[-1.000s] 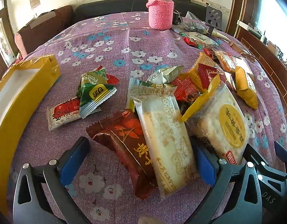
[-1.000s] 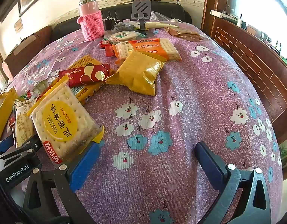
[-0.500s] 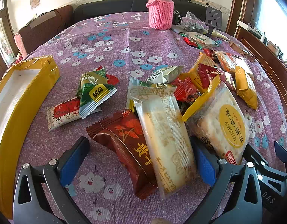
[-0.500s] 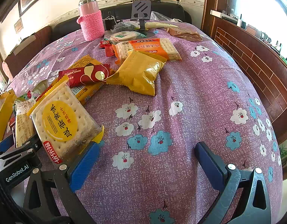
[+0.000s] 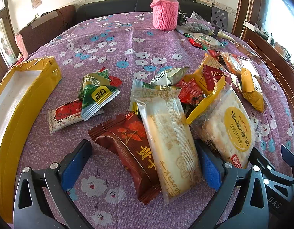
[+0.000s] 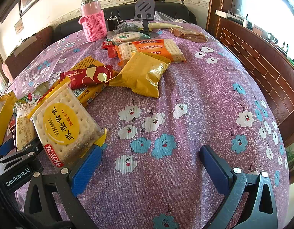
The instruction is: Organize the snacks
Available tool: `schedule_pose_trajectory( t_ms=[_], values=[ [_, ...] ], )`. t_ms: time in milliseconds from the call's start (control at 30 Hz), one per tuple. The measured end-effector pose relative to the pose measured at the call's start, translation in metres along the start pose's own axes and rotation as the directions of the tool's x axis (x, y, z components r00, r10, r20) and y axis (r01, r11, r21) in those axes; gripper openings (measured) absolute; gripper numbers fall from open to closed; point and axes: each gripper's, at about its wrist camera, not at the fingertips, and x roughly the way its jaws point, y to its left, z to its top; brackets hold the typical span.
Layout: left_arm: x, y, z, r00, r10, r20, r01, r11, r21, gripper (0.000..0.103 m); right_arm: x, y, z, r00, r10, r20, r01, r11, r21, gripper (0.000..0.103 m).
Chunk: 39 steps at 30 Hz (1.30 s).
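Many snack packets lie on a purple floral tablecloth point(image 5: 112, 43). In the left wrist view my left gripper point(image 5: 141, 164) is open, its fingers either side of a brown packet point(image 5: 131, 148) and a long cream biscuit packet point(image 5: 168, 141). A cracker pack with a yellow label point(image 5: 232, 129) lies to their right. A yellow box point(image 5: 22, 103) lies at the left. My right gripper point(image 6: 148, 164) is open over bare cloth, with the cracker pack point(image 6: 64, 127) against its left finger point(image 6: 85, 169). A yellow packet point(image 6: 145, 74) and a red packet point(image 6: 87, 76) lie farther back.
A pink flask in a knitted sleeve point(image 5: 165, 9) stands at the back, beside a grey phone stand point(image 6: 145, 15). An orange cracker pack point(image 6: 152, 49) lies near them. Green and red small packets point(image 5: 93, 95) lie left of centre. A wooden wall point(image 6: 261, 63) borders the right.
The left wrist view has shifted slightly, showing more of the yellow box. Both grippers remain open and the packets have not moved.
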Motion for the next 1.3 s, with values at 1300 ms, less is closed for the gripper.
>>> schedule_pose_trajectory(
  t_ms=[1300],
  values=[
    [-0.021,0.015,-0.009,0.983,-0.181,-0.042,0.183,0.982,0.046,0.094,0.0,0.0,0.0,1.0,0.005,0.0,-0.005,1.0,0.003,0.103]
  ],
)
